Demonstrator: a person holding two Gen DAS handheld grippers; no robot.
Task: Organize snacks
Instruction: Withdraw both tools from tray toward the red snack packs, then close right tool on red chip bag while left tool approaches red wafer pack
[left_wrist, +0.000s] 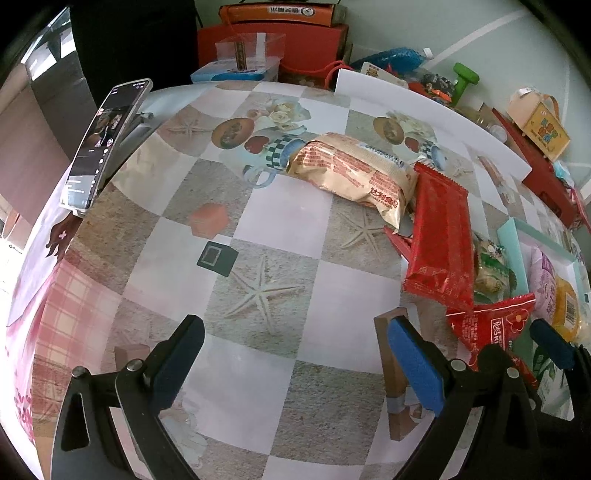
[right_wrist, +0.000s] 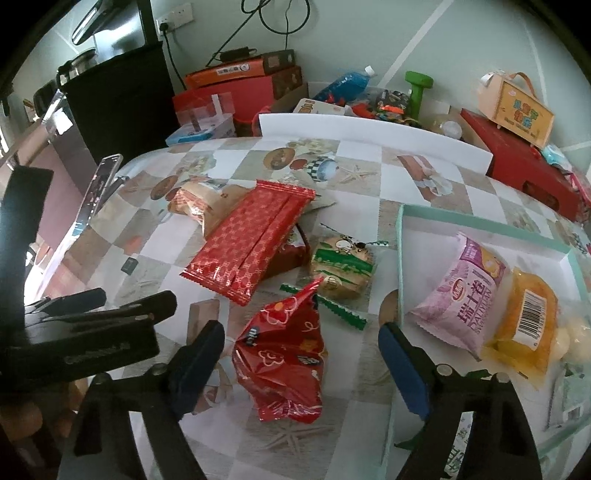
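Phone (left_wrist: 105, 144) propped at table edge; green dumbbell (right_wrist: 417, 90) (behind).

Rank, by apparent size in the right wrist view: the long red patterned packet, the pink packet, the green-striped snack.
1. long red patterned packet
2. pink packet, though it lies nearer the camera, so this is unsure
3. green-striped snack, clearly smallest

Table w/ checkered cloth (right_wrist: 369, 155), printed w/ starfish & cups. Lying on it: tan snack pack (left_wrist: 351, 173) at center-left; long red patterned wrapper (right_wrist: 251, 240) leaning across it; green-and-clear cookie pack (right_wrist: 343, 269) just right of that; crumpled red snack bag (right_wrist: 284, 354) nearest the camera. At right, mint-rimmed tray (right_wrist: 480, 225) sits on the cloth. White board (right_wrist: 369, 133) along far edge. Phone (left_wrist: 107, 140) propped upright at left edge.
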